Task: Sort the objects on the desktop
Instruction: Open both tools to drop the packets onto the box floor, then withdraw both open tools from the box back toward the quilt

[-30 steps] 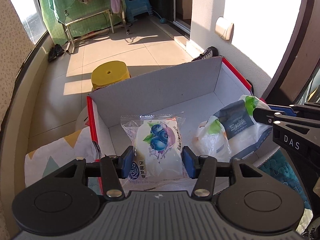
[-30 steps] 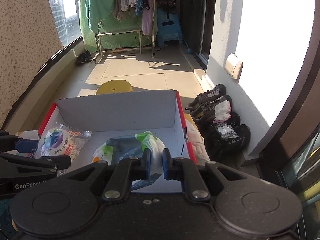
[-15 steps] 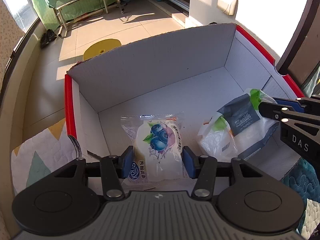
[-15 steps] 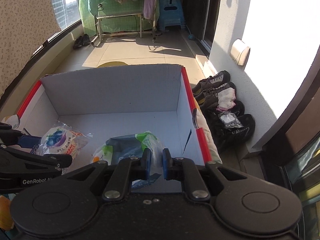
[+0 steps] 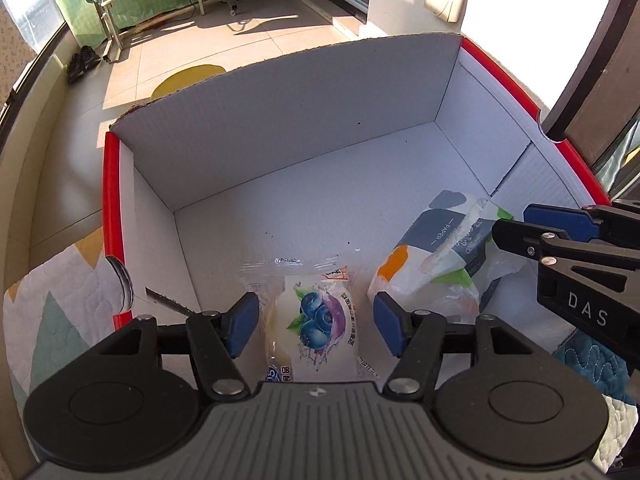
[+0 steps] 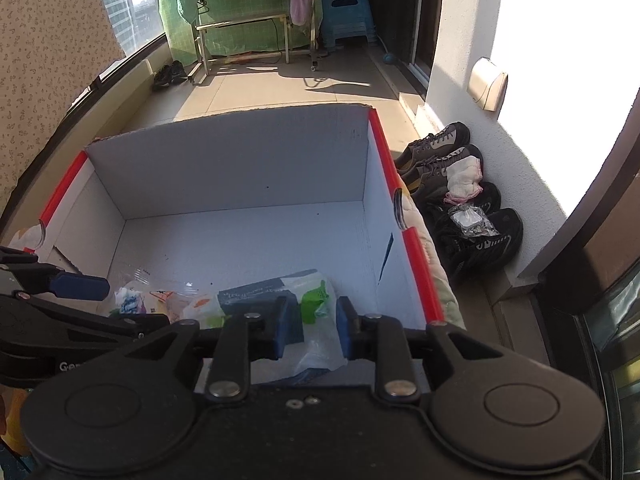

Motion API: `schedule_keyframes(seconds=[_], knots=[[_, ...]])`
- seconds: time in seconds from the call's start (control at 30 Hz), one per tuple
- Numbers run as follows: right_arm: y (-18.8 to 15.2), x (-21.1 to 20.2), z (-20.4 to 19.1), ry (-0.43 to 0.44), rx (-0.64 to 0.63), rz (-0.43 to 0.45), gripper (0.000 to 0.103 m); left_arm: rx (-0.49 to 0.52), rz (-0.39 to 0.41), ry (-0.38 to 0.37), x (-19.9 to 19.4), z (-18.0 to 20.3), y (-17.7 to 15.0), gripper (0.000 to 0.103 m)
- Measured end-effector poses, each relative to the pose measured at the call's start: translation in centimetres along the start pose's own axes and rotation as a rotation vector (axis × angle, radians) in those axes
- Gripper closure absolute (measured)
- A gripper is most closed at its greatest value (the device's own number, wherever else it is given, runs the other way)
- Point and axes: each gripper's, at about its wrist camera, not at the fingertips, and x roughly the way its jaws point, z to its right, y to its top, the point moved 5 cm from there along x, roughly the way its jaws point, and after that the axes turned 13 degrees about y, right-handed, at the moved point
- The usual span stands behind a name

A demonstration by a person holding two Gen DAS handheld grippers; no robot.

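A white cardboard box (image 5: 110, 200) with red rims fills both views. On its floor lies a blueberry snack packet (image 5: 320, 312), between the fingers of my left gripper (image 5: 314, 326). Those jaws are opening, and there are gaps on both sides of the packet. To its right lies a grey, green and white tissue pack (image 5: 440, 248), also in the right wrist view (image 6: 260, 296). My right gripper (image 6: 316, 330) straddles the pack's loose plastic end. Its jaws are opening too, and the pads do not press on the plastic. In the left view the right gripper (image 5: 512, 222) enters from the right.
The box (image 6: 224, 172) rests on a patterned quilt (image 5: 52, 300). Several shoes (image 6: 460, 184) line the wall to the right of it. A yellow stool (image 5: 188, 80) stands behind the box. Further back on the tiled floor is a drying rack (image 6: 240, 28).
Both grippers sank lower into the box. The left jaws widened off the blueberry packet and the right jaws parted off the tissue pack. Both items now lie on the box floor.
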Motion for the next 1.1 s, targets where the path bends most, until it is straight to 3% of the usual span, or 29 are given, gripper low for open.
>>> schedule_keyframes(seconds=[0.1,0.6,1.1], knots=[[0.2,-0.7,-0.2,0.000,-0.001,0.013,0.069,0.005,0.022,0.010,-0.9,0.1,0.1,0.037],[0.6,-6.5,-2.0,0.088,0.008,0.033,0.069,-0.020,0.107,0.018,-7.8,-1.3,-0.8,0.037],[-1.0,-13.6,-4.3,0.137,-0.018,0.074,0.068,-0.008,0.197,-0.008,-16.3,-1.2,-4.9,0.037]])
